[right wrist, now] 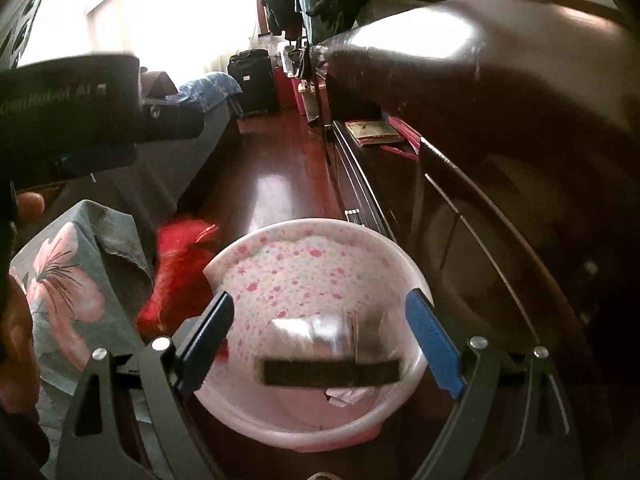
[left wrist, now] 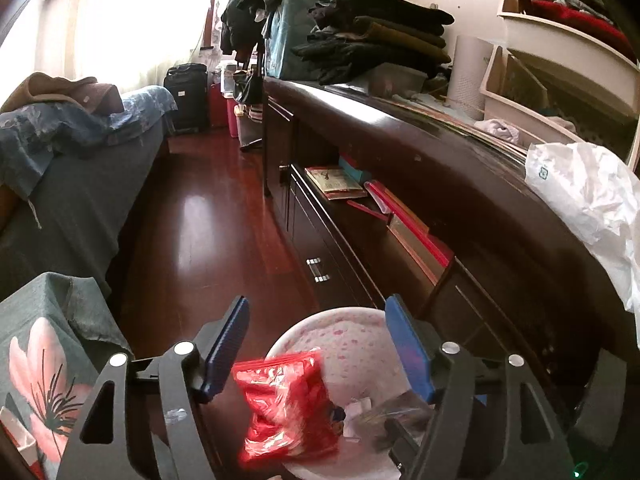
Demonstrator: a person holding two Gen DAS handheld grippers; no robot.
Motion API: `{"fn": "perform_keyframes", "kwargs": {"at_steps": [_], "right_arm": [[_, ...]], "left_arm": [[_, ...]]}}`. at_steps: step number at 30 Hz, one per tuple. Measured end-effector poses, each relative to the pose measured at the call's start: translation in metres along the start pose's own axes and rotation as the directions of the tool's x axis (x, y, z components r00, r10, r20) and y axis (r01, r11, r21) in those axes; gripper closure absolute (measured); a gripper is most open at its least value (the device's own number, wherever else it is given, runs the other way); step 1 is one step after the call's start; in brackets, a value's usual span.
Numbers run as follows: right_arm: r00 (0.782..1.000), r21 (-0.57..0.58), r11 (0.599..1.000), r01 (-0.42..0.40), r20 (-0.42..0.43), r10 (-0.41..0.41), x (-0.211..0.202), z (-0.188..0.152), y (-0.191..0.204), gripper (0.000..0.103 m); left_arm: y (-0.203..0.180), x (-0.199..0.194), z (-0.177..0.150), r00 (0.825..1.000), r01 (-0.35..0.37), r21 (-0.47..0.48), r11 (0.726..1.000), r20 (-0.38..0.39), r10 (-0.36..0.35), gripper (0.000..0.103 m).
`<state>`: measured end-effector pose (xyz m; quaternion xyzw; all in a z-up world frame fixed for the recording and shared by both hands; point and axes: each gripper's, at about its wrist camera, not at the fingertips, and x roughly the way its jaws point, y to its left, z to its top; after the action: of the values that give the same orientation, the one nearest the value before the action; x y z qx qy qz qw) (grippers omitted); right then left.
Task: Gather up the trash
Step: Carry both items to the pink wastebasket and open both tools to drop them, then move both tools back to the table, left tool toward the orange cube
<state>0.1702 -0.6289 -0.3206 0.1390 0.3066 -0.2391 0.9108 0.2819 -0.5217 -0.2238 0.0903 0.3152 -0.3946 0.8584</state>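
Observation:
A pink flower-patterned waste bin [left wrist: 352, 332] [right wrist: 320, 264] stands on the red wood floor beside the dark cabinet. My left gripper [left wrist: 316, 344] is open above it, and a red plastic wrapper [left wrist: 286, 404] is in the air below its fingers, blurred, over the bin's left rim. In the right wrist view the wrapper [right wrist: 176, 276] shows as a red blur left of the bin. My right gripper [right wrist: 320, 344] is open over the bin, and a clear wrapper with a dark strip [right wrist: 328, 368] is blurred below it, inside the bin. Small paper scraps [left wrist: 356, 412] lie in the bin.
A long dark cabinet [left wrist: 400, 168] with drawers and an open shelf runs along the right. A white plastic bag [left wrist: 588, 204] lies on its top. A bed [left wrist: 80, 184] and a flowered cloth [left wrist: 48, 360] are at the left. Suitcases [left wrist: 186, 96] stand at the far end.

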Motion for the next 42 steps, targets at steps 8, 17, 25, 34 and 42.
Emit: {"fn": "perform_keyframes", "kwargs": {"at_steps": [8, 17, 25, 34, 42], "right_arm": [[1.000, -0.007, 1.000, -0.004, 0.003, 0.004, -0.003, 0.002, 0.009, 0.008], [0.998, -0.012, 0.998, -0.058, 0.004, 0.058, -0.042, 0.001, 0.030, 0.005], [0.989, -0.058, 0.987, -0.149, -0.003, 0.149, -0.102, -0.008, 0.073, 0.003], [0.963, -0.196, 0.943, -0.269, -0.022, 0.270, -0.158, -0.024, 0.153, 0.003], [0.951, -0.309, 0.900, -0.308, -0.058, 0.305, -0.163, -0.032, 0.219, 0.003]], "left_arm": [[0.012, -0.019, 0.003, 0.999, -0.014, -0.033, 0.999, 0.032, 0.015, 0.025], [0.027, -0.075, -0.008, 0.991, -0.107, -0.049, 0.993, 0.078, 0.110, 0.020], [0.062, -0.150, -0.039, 0.967, -0.223, -0.104, 0.969, 0.104, 0.234, 0.015], [0.155, -0.224, -0.095, 0.877, -0.455, -0.273, 0.847, 0.029, 0.480, 0.009], [0.260, -0.205, -0.137, 0.819, -0.569, -0.345, 0.746, -0.160, 0.551, 0.016]]}}
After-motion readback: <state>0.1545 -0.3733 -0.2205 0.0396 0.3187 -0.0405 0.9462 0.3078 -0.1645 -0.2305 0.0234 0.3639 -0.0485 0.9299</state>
